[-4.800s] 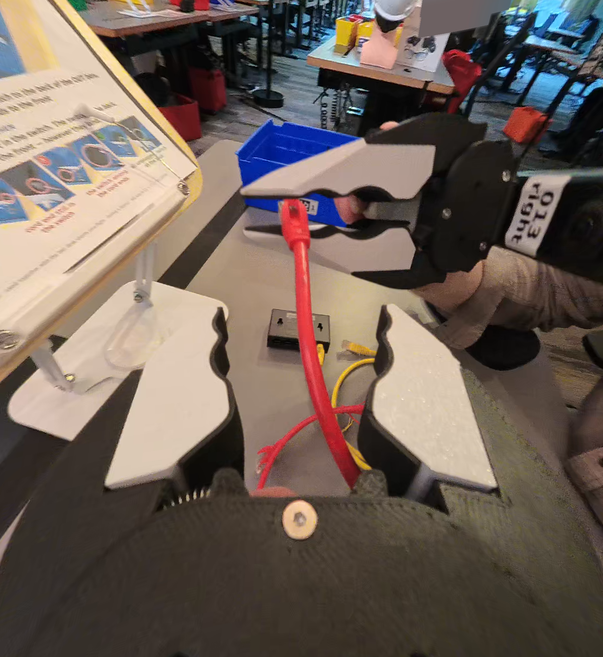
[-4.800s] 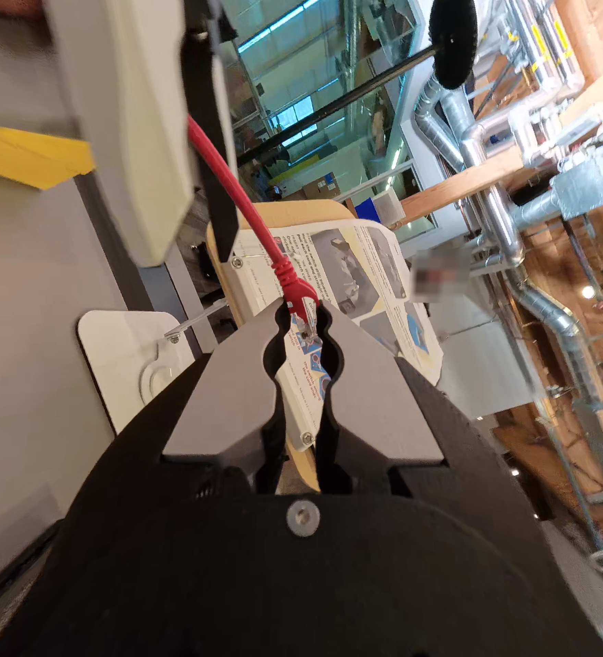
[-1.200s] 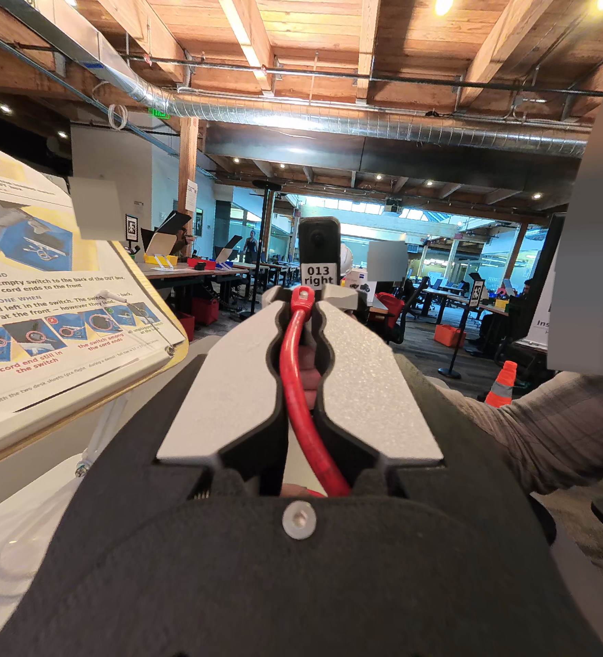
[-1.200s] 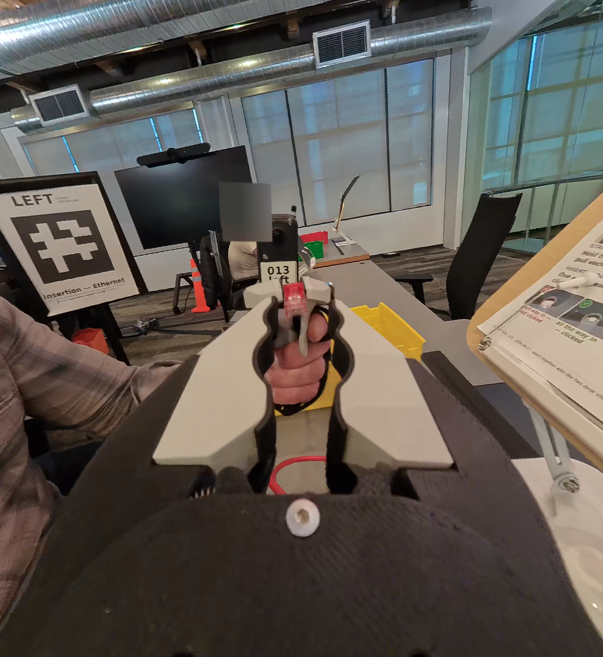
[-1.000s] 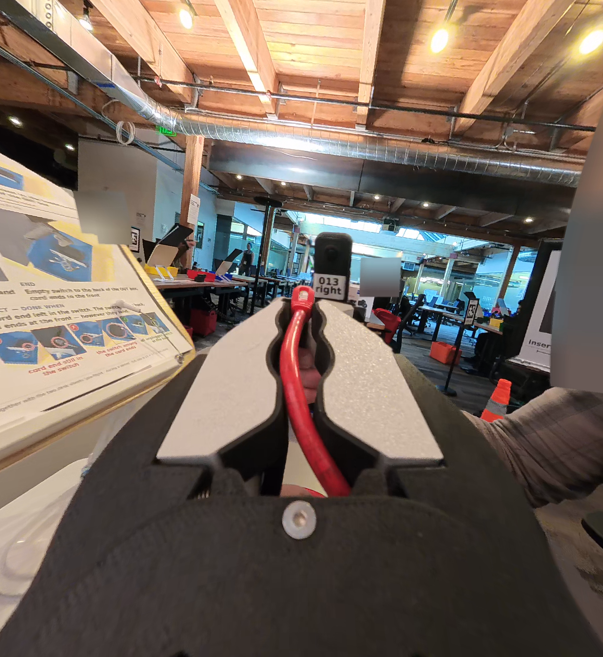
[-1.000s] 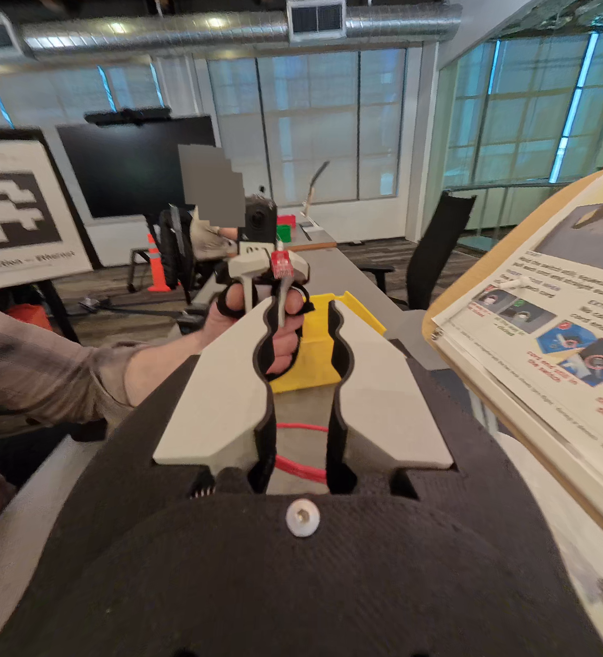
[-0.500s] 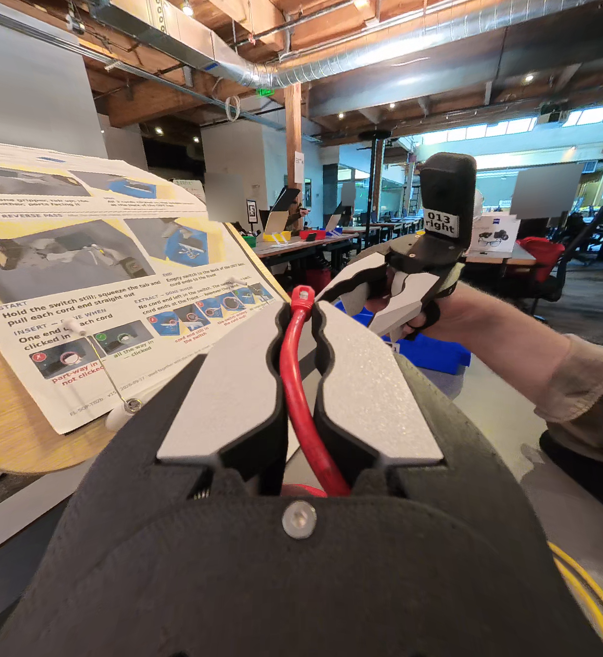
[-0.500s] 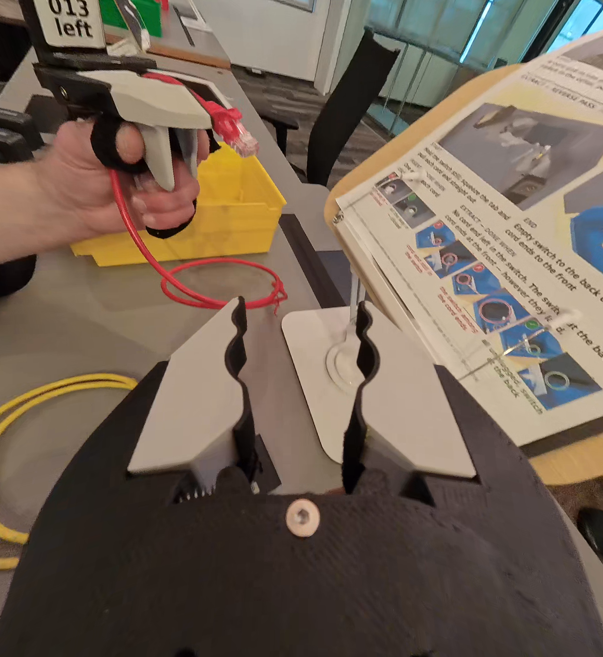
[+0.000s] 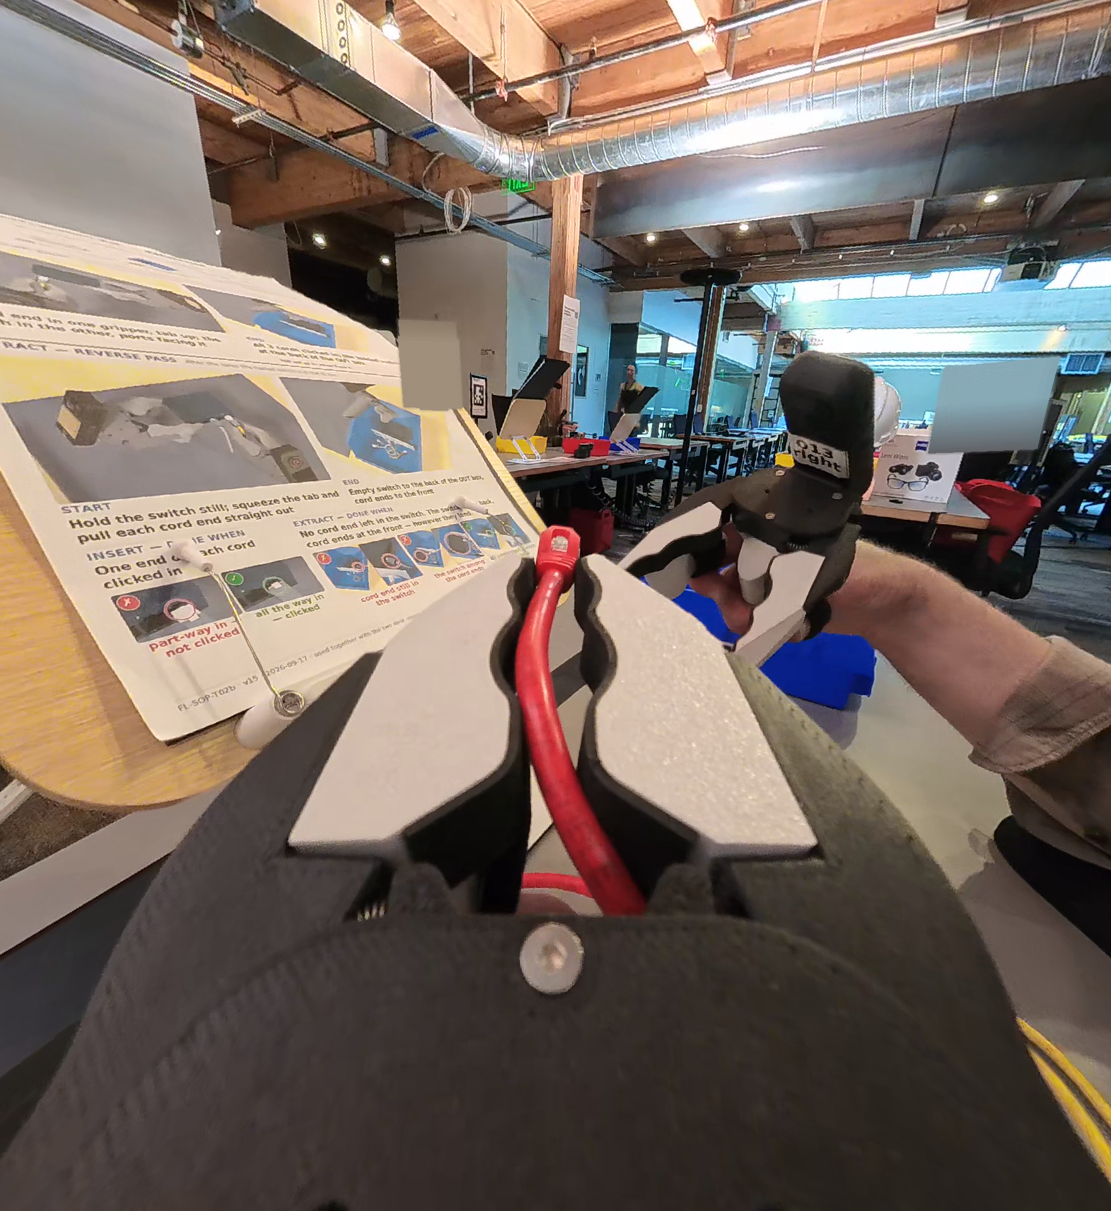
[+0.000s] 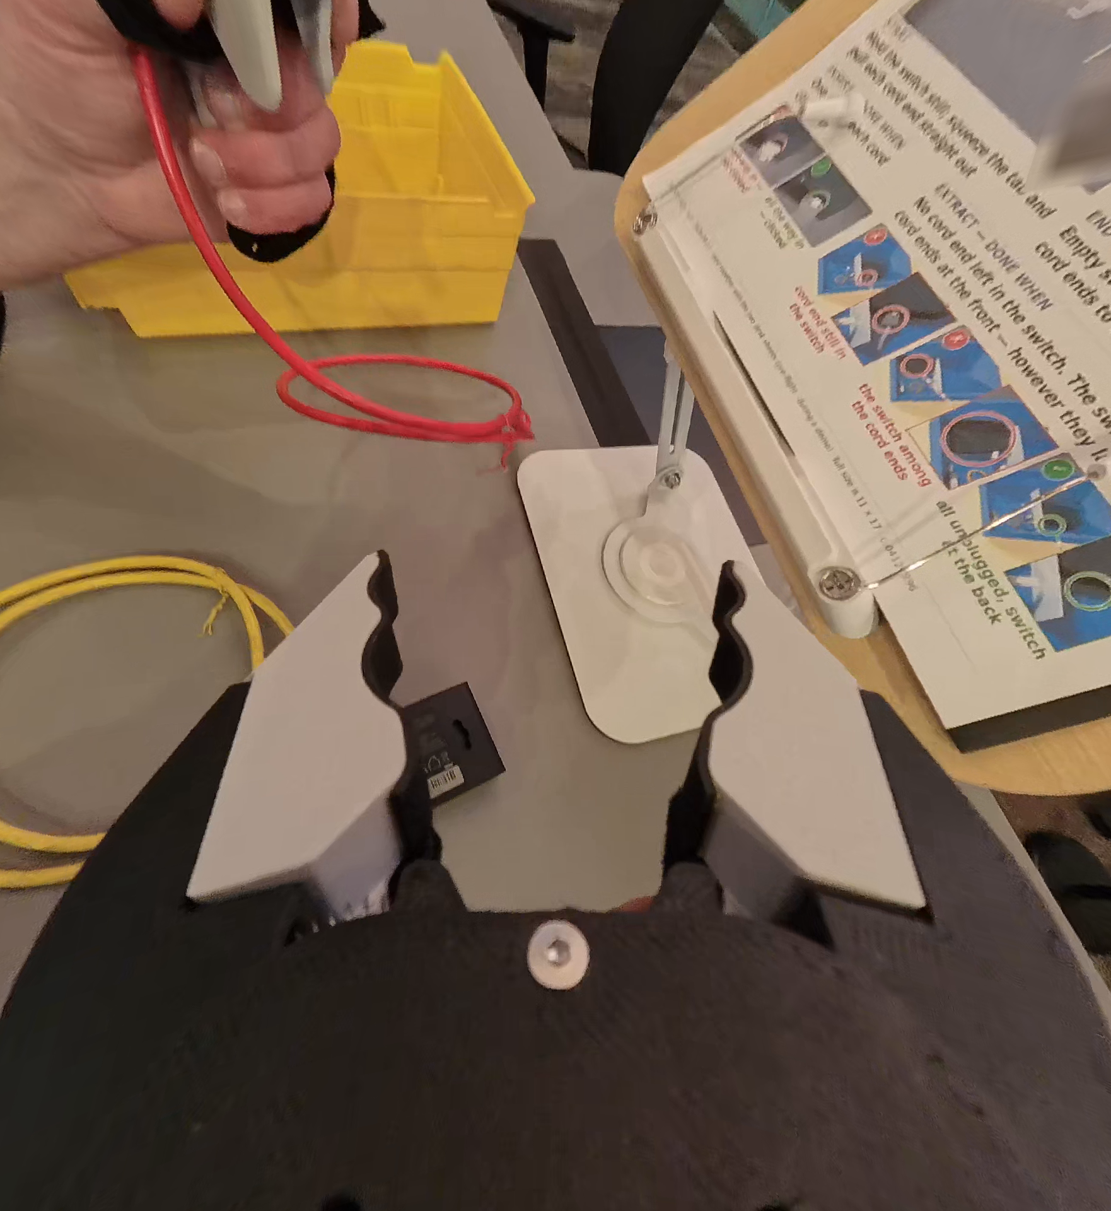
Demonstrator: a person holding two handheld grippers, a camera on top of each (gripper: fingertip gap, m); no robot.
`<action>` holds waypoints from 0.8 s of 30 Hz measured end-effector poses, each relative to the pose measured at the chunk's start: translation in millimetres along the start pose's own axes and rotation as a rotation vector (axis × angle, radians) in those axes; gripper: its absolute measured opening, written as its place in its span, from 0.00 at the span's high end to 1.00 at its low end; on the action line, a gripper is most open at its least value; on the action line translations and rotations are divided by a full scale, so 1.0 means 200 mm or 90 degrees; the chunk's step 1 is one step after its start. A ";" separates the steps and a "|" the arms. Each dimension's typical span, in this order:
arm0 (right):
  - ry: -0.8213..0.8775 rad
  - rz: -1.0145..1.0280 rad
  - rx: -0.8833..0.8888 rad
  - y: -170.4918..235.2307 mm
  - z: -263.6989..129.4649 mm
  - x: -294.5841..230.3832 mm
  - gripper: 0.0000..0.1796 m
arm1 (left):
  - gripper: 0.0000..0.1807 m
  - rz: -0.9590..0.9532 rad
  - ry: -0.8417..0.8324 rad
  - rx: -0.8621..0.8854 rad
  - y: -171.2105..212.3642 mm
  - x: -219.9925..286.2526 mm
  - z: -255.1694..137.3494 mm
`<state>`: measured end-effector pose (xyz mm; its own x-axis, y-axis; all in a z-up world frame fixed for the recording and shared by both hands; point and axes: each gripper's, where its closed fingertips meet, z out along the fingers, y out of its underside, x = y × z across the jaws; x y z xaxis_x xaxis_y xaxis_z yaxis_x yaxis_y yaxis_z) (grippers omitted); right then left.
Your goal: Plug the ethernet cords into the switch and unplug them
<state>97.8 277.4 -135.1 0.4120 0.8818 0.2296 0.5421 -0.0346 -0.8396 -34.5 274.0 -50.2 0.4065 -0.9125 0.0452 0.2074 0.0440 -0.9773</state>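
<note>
My left gripper is shut on the red ethernet cord, whose plug sticks out past the fingertips. In the right wrist view the red cord hangs from that hand and loops on the grey table. My right gripper is open and empty, tilted down over the table. The small black switch lies flat just under its left finger, partly hidden. A coiled yellow ethernet cord lies at the left. The right gripper also shows in the left wrist view, held up at the right.
A wooden instruction board on a white stand base leans over the table's right side. A yellow bin stands at the back. A blue bin shows behind the right gripper in the left wrist view. There is about 15 cm between the tips of the two grippers. To reach the small black switch in a straight line is about 15 cm for my right fingers, about 30 cm for my left.
My right gripper let go of the red plug, opened wide and swung down toward the table over the switch. My left gripper closed on the red cord and keeps it raised.
</note>
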 end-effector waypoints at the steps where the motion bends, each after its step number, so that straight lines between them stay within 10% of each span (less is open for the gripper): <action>1: -0.005 0.001 -0.012 0.02 0.00 0.00 0.46 | 0.94 -0.002 0.002 -0.002 0.01 0.00 0.00; 13: -0.134 -0.025 -0.214 0.45 0.04 -0.17 0.25 | 0.93 -0.039 0.013 -0.004 0.06 -0.05 -0.01; 24: -0.272 -0.085 -0.366 0.71 0.23 -0.41 0.32 | 0.94 -0.051 0.036 -0.020 0.11 -0.01 0.03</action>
<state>107.9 221.9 -296.3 0.0573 0.9984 0.0011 0.9149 -0.0520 -0.4003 -24.4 278.6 -70.8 0.3386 -0.9341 0.1129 0.2094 -0.0422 -0.9769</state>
